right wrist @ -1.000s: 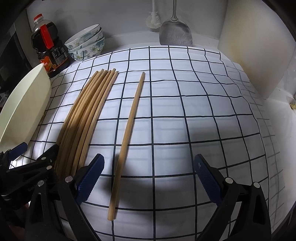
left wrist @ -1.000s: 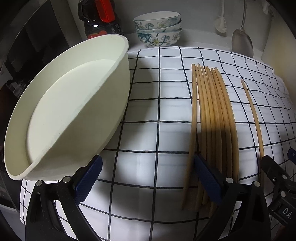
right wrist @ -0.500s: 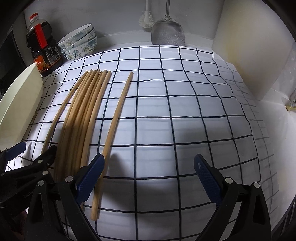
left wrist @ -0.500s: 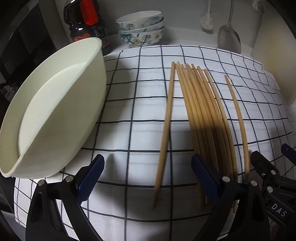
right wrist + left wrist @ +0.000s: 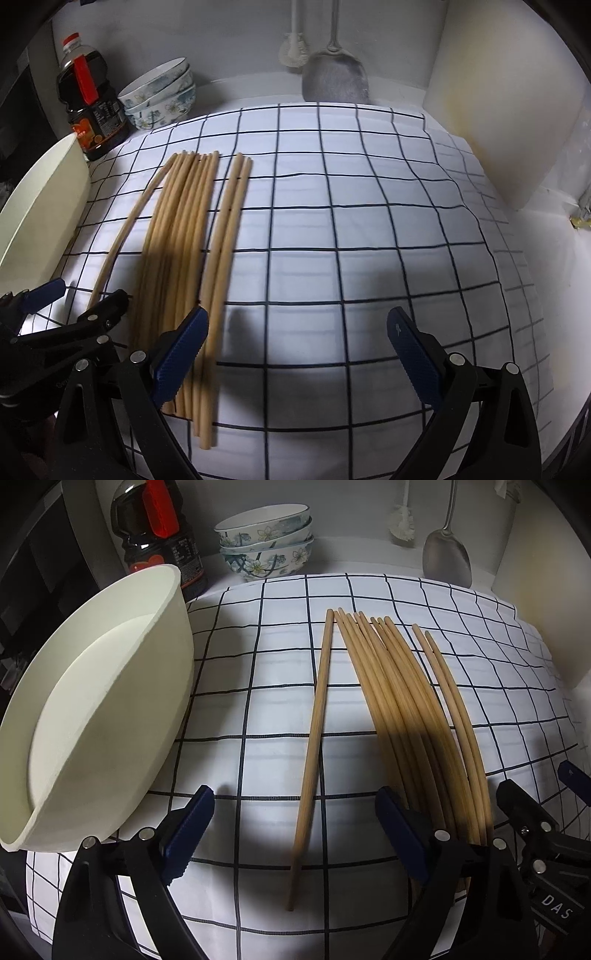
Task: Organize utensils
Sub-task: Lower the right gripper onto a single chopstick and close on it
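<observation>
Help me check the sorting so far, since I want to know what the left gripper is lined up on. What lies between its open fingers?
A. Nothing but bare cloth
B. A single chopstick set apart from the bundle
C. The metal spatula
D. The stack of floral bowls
B: in the left wrist view one lone chopstick lies on the checked cloth between the open fingers of the left gripper, left of the chopstick bundle.

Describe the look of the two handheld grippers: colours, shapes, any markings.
Both are alike: the left gripper and the right gripper have glossy black, angular plastic arms with round silver rivets. Each finger ends in a flat dark-blue pad with a ribbed, textured face. Seen from the left wrist camera, the right gripper's black body carries white lettering reading "DAS". No cables, sleeves or hands show clearly.
</observation>
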A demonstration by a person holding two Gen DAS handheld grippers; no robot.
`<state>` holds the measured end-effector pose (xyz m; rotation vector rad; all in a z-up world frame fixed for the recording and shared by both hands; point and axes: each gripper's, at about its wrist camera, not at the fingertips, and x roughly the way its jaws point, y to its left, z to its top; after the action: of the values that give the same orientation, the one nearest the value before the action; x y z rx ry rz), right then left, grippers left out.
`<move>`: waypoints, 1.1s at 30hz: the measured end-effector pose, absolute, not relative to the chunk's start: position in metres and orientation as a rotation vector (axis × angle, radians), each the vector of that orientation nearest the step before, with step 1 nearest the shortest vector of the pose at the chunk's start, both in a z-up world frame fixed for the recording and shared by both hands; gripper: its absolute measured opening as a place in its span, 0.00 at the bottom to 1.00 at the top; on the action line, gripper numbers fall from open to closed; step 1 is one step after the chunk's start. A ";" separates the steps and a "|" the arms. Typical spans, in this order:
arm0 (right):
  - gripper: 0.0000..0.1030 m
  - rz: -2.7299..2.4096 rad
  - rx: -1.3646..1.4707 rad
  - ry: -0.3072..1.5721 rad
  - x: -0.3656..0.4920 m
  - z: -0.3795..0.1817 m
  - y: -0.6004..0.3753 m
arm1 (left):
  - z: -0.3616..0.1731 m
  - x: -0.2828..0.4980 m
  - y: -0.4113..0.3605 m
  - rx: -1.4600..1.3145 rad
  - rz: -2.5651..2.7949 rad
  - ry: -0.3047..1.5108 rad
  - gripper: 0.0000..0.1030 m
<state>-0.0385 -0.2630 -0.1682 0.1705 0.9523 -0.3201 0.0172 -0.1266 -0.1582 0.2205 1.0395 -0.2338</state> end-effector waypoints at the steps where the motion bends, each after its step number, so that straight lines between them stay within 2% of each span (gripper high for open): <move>1: 0.91 -0.320 0.168 0.954 -0.037 -0.169 -0.262 | -0.159 0.017 -0.126 0.226 -0.234 1.038 0.84; 14: 0.91 -0.333 0.129 0.976 -0.027 -0.177 -0.258 | -0.160 0.028 -0.125 0.215 -0.228 1.025 0.86; 17: 0.91 -0.333 0.121 0.983 -0.023 -0.180 -0.258 | -0.161 0.033 -0.126 0.203 -0.215 1.039 0.92; 20: 0.90 -0.328 0.118 0.977 -0.020 -0.180 -0.259 | -0.163 0.038 -0.127 0.171 -0.223 1.057 0.92; 24: 0.77 -0.289 0.112 0.963 -0.016 -0.179 -0.258 | -0.163 0.041 -0.132 0.184 -0.232 1.050 0.91; 26: 0.65 -0.253 0.121 0.960 -0.015 -0.178 -0.257 | -0.162 0.040 -0.134 0.175 -0.257 1.043 0.79; 28: 0.58 -0.235 0.122 0.958 -0.014 -0.176 -0.255 | -0.160 0.040 -0.136 0.172 -0.275 1.040 0.72; 30: 0.43 -0.223 0.112 0.954 -0.013 -0.175 -0.251 | -0.159 0.037 -0.140 0.177 -0.295 1.032 0.63; 31: 0.38 -0.216 0.104 0.953 -0.013 -0.174 -0.249 | -0.158 0.036 -0.142 0.181 -0.305 1.028 0.55; 32: 0.28 -0.212 0.097 0.953 -0.012 -0.174 -0.247 | -0.157 0.035 -0.143 0.179 -0.315 1.025 0.43; 33: 0.20 -0.207 0.090 0.953 -0.011 -0.173 -0.246 | -0.156 0.034 -0.145 0.178 -0.319 1.022 0.37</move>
<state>-0.0109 -0.2455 -0.1733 0.0902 0.9525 -0.2072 0.0340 -0.1446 -0.1563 0.1784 1.0215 -0.3189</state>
